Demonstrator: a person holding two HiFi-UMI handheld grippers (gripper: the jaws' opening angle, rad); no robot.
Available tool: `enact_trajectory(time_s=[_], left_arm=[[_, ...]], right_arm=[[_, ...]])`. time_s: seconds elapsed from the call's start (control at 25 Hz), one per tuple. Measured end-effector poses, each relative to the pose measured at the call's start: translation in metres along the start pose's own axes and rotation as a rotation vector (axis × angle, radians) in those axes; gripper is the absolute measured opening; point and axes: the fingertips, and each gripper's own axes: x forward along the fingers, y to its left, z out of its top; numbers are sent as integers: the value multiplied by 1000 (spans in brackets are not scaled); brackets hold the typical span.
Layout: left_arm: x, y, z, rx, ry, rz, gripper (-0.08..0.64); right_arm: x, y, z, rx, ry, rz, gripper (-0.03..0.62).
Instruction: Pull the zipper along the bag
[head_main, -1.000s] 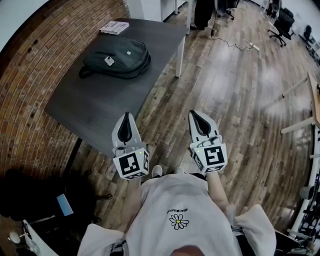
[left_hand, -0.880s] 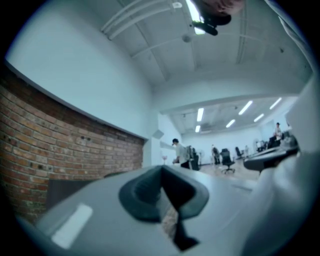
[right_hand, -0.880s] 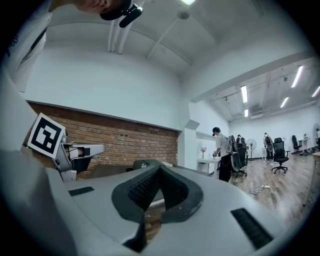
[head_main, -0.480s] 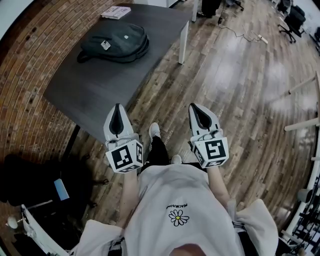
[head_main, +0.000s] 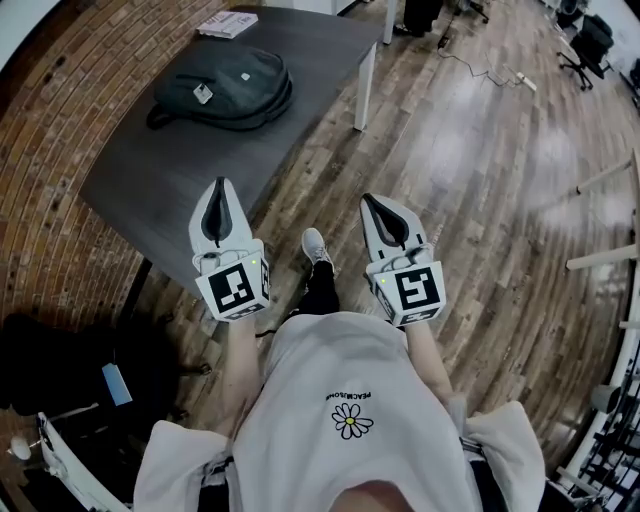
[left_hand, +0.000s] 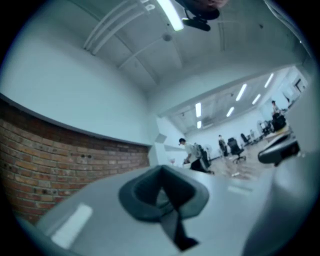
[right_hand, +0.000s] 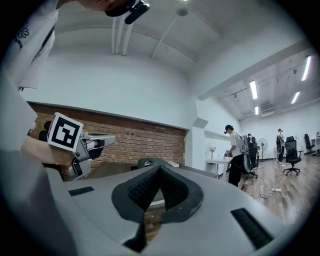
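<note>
A dark backpack (head_main: 222, 88) with a small white tag lies flat on the far part of the dark table (head_main: 150, 170), well beyond both grippers. In the head view my left gripper (head_main: 219, 185) is shut and empty, and it hangs over the table's near corner, pointing toward the bag. To its right, my right gripper (head_main: 368, 200) is held over the wooden floor, also shut with nothing in it. In the left gripper view the left gripper (left_hand: 161, 170) has its jaws together. The right gripper (right_hand: 159, 169) shows its jaws closed, with the backpack (right_hand: 149, 161) low and far behind them.
A white booklet (head_main: 228, 24) lies at the table's far end. A brick wall (head_main: 60, 120) runs along the table's left side, and a white table leg (head_main: 362, 95) stands at its right. Office chairs (head_main: 590, 40) and a person (right_hand: 235, 155) are far off.
Both grippers have moved toward the table as the person stepped forward. The left one now reaches over the table's near corner. Both stay shut and empty.
</note>
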Motion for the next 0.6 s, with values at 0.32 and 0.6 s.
enact_trajectory(time_s=[0.32, 0.6], left_arm=[[81, 10, -16, -38, -13, 2, 5], [163, 42, -34, -95, 6, 37, 6]], right_arm=[[85, -35, -4, -24, 13, 26, -2], [197, -56, 15, -65, 26, 107, -2]])
